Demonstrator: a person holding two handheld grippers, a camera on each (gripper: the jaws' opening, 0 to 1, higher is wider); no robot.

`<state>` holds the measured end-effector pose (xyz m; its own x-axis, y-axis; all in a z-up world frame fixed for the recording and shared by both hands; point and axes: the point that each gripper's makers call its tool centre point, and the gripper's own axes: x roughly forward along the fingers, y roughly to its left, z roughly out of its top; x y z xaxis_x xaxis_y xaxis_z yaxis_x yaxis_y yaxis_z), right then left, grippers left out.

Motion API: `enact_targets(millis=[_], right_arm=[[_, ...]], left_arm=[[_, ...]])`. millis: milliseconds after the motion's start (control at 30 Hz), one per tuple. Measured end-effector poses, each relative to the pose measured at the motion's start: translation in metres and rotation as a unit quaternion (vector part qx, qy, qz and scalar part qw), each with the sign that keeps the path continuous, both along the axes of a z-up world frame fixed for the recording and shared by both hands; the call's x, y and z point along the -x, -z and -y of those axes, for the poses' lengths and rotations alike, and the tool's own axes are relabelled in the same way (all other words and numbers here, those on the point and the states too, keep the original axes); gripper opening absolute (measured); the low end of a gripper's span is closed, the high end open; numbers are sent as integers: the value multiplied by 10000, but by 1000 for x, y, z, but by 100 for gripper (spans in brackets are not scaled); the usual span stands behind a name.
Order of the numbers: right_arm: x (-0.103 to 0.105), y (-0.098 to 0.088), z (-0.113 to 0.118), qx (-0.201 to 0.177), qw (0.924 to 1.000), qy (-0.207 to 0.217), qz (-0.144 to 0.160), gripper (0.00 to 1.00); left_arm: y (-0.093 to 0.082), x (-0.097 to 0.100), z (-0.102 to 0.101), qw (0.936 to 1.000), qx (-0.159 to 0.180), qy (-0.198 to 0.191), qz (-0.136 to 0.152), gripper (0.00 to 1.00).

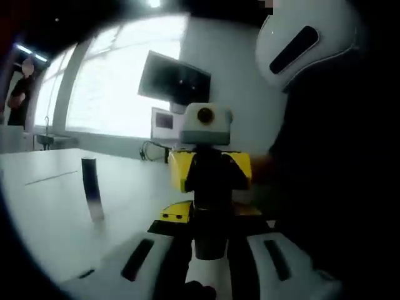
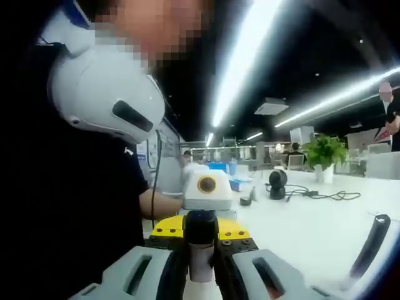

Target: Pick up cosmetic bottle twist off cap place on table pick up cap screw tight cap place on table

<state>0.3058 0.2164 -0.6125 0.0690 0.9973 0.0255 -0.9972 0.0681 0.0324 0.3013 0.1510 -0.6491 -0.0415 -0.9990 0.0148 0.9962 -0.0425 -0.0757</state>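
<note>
You are holding the cosmetic bottle (image 1: pixel 208 275) between the two tools, and its long axis is running straight from one to the other. In the left gripper view the left gripper (image 1: pixel 206 262) is closing its pale jaws on the white body at the bottom centre of the frame, with the dark cap (image 1: pixel 209 237) pointing away from you toward the middle. In the right gripper view the right gripper (image 2: pixel 201 265) is closing around the bottle from the opposite end at lower centre, and the dark cap (image 2: pixel 200 228) is sitting just above its jaws; whether it is pinching the cap or the neck you cannot tell. The two tools are facing each other nearly nose to nose, so the twist will probably have to turn about that shared axis. The white table (image 1: pixel 56 206) is lying at lower left in the left gripper view, with a dark upright object (image 1: pixel 92 187) standing on it.
</note>
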Motion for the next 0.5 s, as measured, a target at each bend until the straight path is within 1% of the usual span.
enact_targets(millis=[200,233,267,300,367,400,500], right_arm=[[-1,4,1,70,9999,78,0,10],[-3,4,2,42,9999,128,-15,10],[-6,4,2,-17,9997,221,-133,10],[-8,4,2,-53,9995,262,-162,10],[-13,1,3,-150,9989,429,-122,15],[-14,1,3,-180,9988,443,-140,18],[-14,-2,4,-309,9984,451,-158,18]], left_arm=[[5,-2,2,10000,-25,-58,-36,10],[5,-2,1,10000,-11,-75,-48,10],[4,-5,1,9998,29,-141,-106,10],[4,-7,1,9998,48,-179,-95,10],[2,-11,1,9995,96,-290,-97,10],[1,-14,1,9992,118,-364,-97,10],[2,-18,1,9989,114,-441,-104,10]])
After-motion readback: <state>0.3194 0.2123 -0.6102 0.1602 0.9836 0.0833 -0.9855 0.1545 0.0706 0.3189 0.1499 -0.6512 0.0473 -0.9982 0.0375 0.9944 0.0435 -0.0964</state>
